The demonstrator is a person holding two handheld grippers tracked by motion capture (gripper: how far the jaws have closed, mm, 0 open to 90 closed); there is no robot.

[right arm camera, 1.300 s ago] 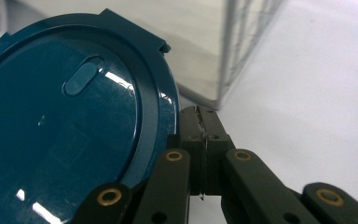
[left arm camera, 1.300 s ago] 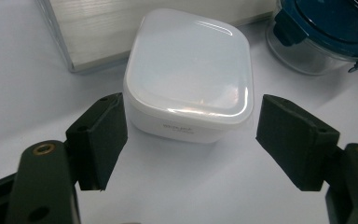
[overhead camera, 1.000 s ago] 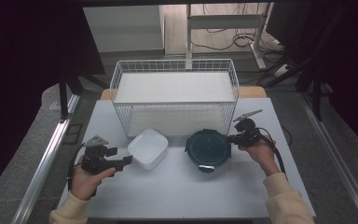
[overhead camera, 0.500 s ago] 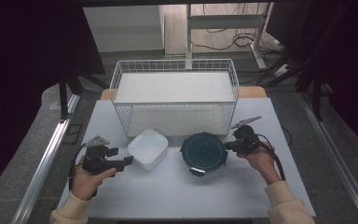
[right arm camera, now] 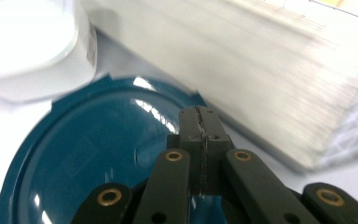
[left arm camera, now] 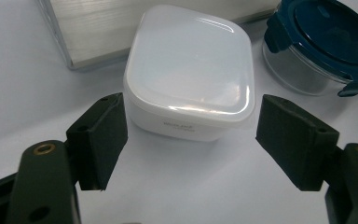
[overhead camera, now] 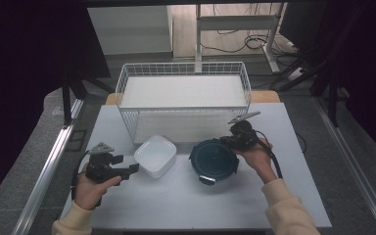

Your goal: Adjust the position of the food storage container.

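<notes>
Change: round blue-lidded container (overhead camera: 214, 160) sits further toward table centre than 1 s ago, closer to the white box; right gripper (overhead camera: 229, 140) and hand have travelled with it. Left side unchanged.
Left hand (overhead camera: 92, 188): low at table's L front corner, wrapped round gripper body.
Left gripper (overhead camera: 133, 168): jaws wide apart, nothing between the pads; tips aimed at white box, just short of it. In left gripper view (left arm camera: 191, 144) the box's near corner sits ahead of the gap between the jaws, no contact.
White box (overhead camera: 155, 155): square, rounded corners, lid on, flat on table (overhead camera: 176, 205), near front of basket. Left gripper view (left arm camera: 189, 70): glossy lid, faint print on front wall, unreadable.
Wire basket (overhead camera: 183, 68): white, rear centre of table, white liner inside.
Blue-lidded container, detail: clear body, dark blue clip lid, R of white box, near but apart. Left gripper view (left arm camera: 324, 42): one clip tab seen at front.
Right gripper, detail: jaws fully closed, pads meeting, at the lid's R rear edge. Right gripper view (right arm camera: 200, 126): closed tips over the lid (right arm camera: 98, 158); whether they grip the rim: cannot tell.
Right hand (overhead camera: 255, 157): R of container, sleeve coming in from lower R.
</notes>
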